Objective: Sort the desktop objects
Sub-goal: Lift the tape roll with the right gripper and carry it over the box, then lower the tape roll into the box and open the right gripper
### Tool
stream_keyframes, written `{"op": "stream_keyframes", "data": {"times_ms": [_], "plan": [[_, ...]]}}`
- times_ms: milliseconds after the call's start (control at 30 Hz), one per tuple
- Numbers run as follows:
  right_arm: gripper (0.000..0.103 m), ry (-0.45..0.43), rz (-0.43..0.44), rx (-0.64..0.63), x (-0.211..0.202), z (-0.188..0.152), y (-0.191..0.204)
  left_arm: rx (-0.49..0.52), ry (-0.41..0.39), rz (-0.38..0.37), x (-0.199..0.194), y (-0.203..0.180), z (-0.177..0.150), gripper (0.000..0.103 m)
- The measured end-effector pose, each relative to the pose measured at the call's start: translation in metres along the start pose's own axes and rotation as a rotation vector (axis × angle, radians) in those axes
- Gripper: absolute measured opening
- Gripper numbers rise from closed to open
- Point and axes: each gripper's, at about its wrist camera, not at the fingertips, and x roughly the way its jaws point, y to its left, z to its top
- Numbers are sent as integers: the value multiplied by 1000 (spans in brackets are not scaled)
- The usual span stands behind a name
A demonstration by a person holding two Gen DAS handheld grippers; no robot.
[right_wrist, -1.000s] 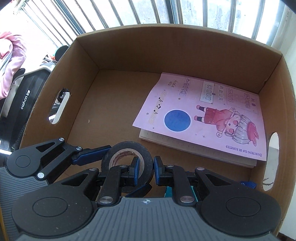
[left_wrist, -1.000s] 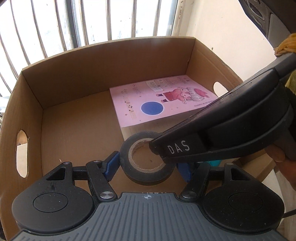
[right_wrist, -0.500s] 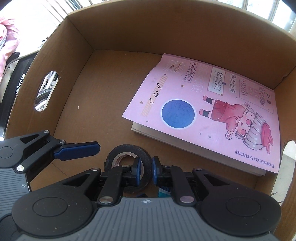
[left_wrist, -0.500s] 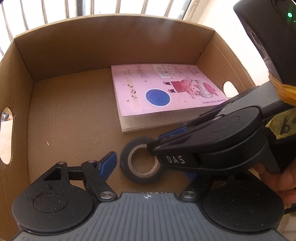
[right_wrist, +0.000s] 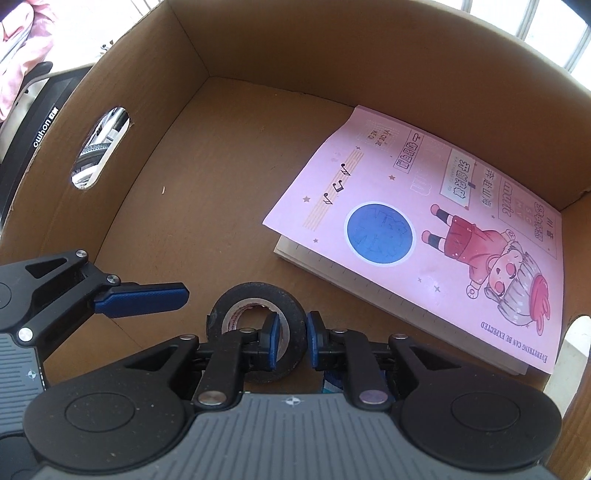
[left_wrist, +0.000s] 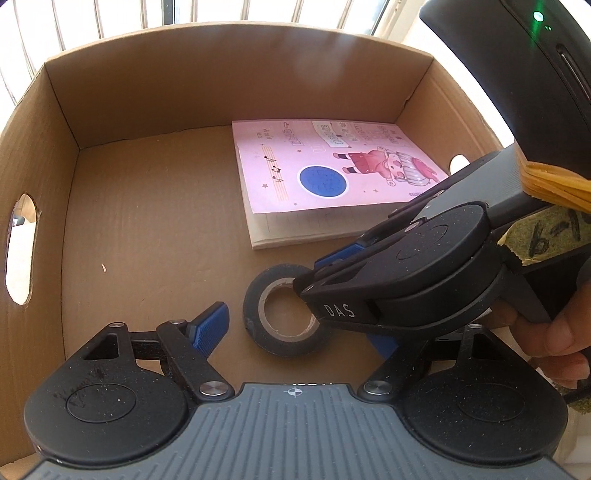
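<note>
A brown cardboard box [left_wrist: 155, 192] fills both views; its corrugated floor is lit from above and oval handle holes are cut in its side walls. Behind the far wall, white window bars [left_wrist: 110, 22] are seen against bright daylight. Through the left handle hole in the right wrist view, something metallic is glimpsed, and outside that wall a black object with white lettering [right_wrist: 40, 122] and a pink cloth [right_wrist: 18, 40] are visible.

A pink notebook [left_wrist: 332, 170] with a cartoon figure and a blue disc is laid flat on the box floor toward the right wall. A black tape roll [right_wrist: 255, 299] is found near the front of the box, just before the notebook's near edge.

The right claw [right_wrist: 290, 341] is closed on the roll's wall, one blue pad inside the core and one outside. The left claw [left_wrist: 295, 332] is seen with its jaws spread, having just been opening; the roll lies between its blue pads but is not pressed by them. A hand [left_wrist: 550, 332] is seen on the right tool's handle.
</note>
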Motion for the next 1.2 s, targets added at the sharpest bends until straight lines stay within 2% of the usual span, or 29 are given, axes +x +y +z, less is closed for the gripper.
{"op": "stream_keyframes", "data": {"times_ms": [267,800,900,1000,1200], "plan": [[17,-41,-53,8,-3,-7,1,0,-6,-8,2,6,0,80],[18,-75,-69,73,-6,-20,-3,-16,-53,22,-3,11,-2,80],[18,-101,-36,101,-15,-27,-6,-18,-82,38,-10,11,-6,81],[18,-165,-17,116,-32,-37,-6,-28,-120,50,-21,12,-11,81],[19,-323,23,164,-76,-51,-8,-67,-281,76,-60,10,-31,82]]}}
